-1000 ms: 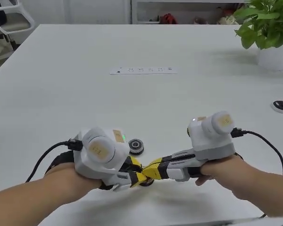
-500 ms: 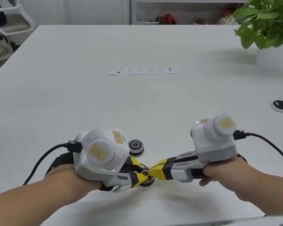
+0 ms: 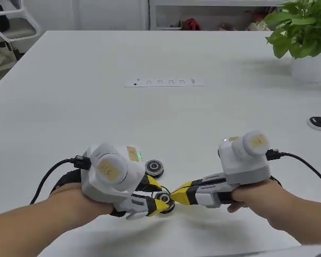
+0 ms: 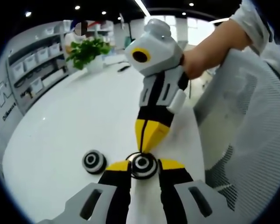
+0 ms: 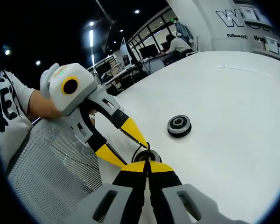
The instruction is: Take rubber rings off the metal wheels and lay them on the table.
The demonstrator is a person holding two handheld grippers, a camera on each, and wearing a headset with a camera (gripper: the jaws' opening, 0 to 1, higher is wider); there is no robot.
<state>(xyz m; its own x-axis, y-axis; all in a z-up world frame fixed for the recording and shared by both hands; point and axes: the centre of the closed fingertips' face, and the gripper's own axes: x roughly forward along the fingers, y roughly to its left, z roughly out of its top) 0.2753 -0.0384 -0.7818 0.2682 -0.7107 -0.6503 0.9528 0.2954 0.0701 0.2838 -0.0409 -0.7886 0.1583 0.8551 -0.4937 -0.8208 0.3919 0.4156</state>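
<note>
the held wheel was a small round disc with a black outer band, a pale metal ring inside it and a dark hub, set low on the near side of the white worktop. the left gripper had its yellow-tipped jaws closed on the wheel's two sides. the wheel's flat face was turned up toward the head view, so its axle stood roughly upright; being round, it had no long side to speak of. the right gripper came in from the opposite side with its jaws pressed together at the wheel's rim, apparently pinching the rubber ring, which rose off the wheel as a thin black loop. the second wheel lay flat on the worktop just beyond the grippers, face up, apart from both. a white power strip lay well beyond, and a potted plant stood at the far right corner.
</note>
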